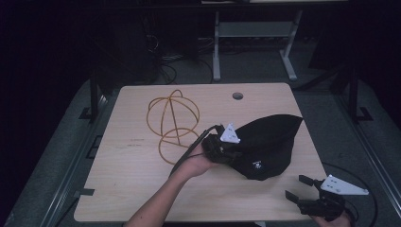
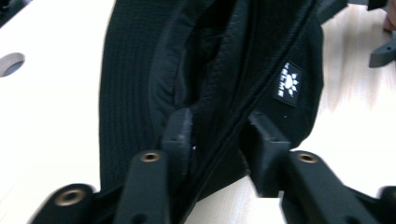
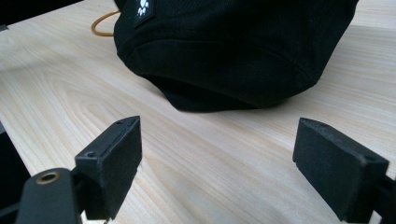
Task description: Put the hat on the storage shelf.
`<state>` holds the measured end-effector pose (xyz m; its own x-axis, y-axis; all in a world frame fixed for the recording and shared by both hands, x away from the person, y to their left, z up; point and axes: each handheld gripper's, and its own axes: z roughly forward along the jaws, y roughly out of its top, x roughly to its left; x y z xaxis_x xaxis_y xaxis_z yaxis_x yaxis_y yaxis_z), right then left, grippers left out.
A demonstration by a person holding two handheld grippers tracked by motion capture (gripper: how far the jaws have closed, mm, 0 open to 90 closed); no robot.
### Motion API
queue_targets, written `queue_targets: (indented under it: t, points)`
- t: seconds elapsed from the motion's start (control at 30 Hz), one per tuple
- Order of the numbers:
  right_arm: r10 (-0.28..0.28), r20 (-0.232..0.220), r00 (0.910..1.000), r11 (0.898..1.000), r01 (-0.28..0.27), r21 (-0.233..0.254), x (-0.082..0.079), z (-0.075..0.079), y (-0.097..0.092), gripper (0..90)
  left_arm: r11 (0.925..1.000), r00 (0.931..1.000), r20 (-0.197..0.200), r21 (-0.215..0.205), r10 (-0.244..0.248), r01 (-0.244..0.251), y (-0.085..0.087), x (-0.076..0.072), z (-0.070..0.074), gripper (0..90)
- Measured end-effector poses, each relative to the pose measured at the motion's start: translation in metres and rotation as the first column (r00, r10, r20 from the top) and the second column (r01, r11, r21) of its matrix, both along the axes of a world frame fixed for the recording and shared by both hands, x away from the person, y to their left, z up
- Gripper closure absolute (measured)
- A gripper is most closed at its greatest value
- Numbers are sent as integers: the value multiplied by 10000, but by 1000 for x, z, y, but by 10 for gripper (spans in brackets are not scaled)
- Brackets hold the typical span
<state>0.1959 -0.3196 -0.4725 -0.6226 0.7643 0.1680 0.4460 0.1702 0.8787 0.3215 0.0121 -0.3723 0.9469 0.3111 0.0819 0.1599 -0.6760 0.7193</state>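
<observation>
1. The black hat [image 1: 269,144] lies on the right half of the wooden table [image 1: 137,179], at about four o'clock from the table's middle in the high view.
2. It is soft black cloth, slumped and folded rather than standing in shape, with a peak pointing toward one o'clock and its rounded bulk toward six o'clock.
3. A small square label [image 2: 288,85] with a white emblem is sewn on its lower side; it shows in the left gripper view at two o'clock from the jaws, and at the top of the right gripper view.
4. In the left gripper view the fabric looks finely ribbed, with a stitched seam running diagonally and a rolled inner fold.
5. The left gripper [image 1: 226,147] sits at the hat's nine o'clock edge, held by the person's left hand [image 1: 196,163]. Its jaws stand on either side of a fold of the hat's edge and press into the cloth: clamped on the hat.
6. The right gripper [image 1: 299,187] rests at the table's five o'clock corner, well apart from the hat, with its jaws spread wide and nothing between them, only bare wood ahead.
7. An orange wire frame [image 1: 172,120] of looped rings lies at ten o'clock from the hat, near the left gripper's cable.
8. A round hole [image 1: 237,96] sits near the table's far edge, at twelve o'clock.
</observation>
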Motion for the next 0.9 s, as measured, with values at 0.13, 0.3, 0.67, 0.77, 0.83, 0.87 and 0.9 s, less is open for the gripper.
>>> queue_targets:
  t: [0.13, 0.3, 0.67, 0.77, 0.83, 0.87, 0.9]
  points:
    - [-35, -5, 10000, 9999, 35, 105, 1, 0, 0, 152, 9985, 9992, -61, -378, -387, 384, -5, -6, 1, 798]
    - [-104, 51, 9999, 9997, 103, 204, 3, 1, 0, 152, 9942, 9983, -206, -937, -542, 521, -6, -10, 3, 865]
    - [-111, 432, 9990, 9917, 54, 1282, 19, 16, 3, 150, 9845, 9973, -340, -1652, -650, 586, -1, -15, 6, 872]
    - [46, 374, 9993, 9867, -106, 1619, 28, 19, 6, 150, 9828, 9971, -351, -1742, -676, 605, 1, -15, 5, 872]
    - [56, 321, 9995, 9860, -108, 1665, 33, 20, 8, 148, 9815, 9969, -351, -1810, -704, 630, 1, -15, 6, 872]
    - [70, 280, 9996, 9847, -117, 1738, 36, 19, 9, 148, 9809, 9968, -358, -1842, -709, 632, 1, -15, 6, 872]
    - [101, 195, 9998, 9832, -135, 1821, 39, 19, 9, 148, 9803, 9968, -352, -1869, -714, 636, 0, -15, 7, 872]
